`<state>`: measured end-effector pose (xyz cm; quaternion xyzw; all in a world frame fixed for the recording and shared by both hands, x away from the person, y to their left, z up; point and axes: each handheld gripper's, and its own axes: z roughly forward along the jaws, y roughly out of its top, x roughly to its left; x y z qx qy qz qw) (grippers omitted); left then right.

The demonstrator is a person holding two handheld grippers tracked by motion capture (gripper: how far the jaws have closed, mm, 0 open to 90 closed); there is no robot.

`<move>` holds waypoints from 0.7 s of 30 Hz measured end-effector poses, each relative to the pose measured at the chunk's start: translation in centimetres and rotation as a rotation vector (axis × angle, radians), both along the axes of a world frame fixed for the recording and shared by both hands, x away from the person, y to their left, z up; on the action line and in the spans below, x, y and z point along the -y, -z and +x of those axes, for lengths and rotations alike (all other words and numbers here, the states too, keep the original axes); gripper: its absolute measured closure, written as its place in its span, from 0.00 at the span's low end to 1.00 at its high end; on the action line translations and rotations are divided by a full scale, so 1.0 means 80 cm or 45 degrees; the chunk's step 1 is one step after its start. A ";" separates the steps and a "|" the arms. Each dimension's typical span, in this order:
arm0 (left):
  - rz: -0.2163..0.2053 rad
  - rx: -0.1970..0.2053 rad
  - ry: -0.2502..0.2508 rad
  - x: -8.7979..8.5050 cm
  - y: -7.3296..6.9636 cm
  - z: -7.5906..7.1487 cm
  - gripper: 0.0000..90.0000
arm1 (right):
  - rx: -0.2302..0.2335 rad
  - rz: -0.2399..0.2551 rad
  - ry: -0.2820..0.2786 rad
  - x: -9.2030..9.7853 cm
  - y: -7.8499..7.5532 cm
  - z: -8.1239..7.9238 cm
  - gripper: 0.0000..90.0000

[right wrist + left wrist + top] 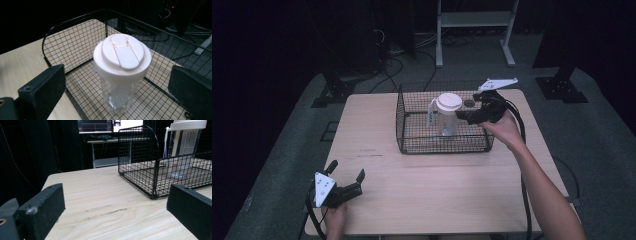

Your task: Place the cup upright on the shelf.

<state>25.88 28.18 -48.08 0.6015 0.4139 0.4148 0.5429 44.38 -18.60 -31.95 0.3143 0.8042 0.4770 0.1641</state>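
Pale wooden table (432,190) on grey floor, dark room behind. Item: clear ribbed bottle (447,116) with white flip-top lid (122,56), standing upright inside a black wire basket (412,145) at the far middle of the table. Right gripper (472,116) hovered at the basket's right side, just beside the bottle, jaws spread wide with nothing between them. Left gripper (346,171) lay at the near left corner, well apart from the basket, jaws likewise spread and empty. Faint scuff marks (107,210) on the tabletop.
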 end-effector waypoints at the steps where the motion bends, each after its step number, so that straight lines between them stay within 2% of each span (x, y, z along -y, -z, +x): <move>1: 0.002 0.000 0.001 0.000 0.000 0.000 0.01 | 0.005 -0.007 -0.002 0.000 -0.001 -0.002 0.01; 4: 0.002 0.000 0.000 0.000 0.000 0.000 0.01 | 0.025 0.009 -0.010 0.001 -0.004 -0.011 0.01; 12: 0.003 0.001 0.000 0.000 0.000 0.000 0.01 | 0.003 0.000 -0.037 0.004 0.001 -0.026 0.01; 21: 0.004 -0.001 -0.001 0.001 0.000 0.000 0.01 | 0.009 0.010 -0.046 0.011 0.004 -0.043 0.01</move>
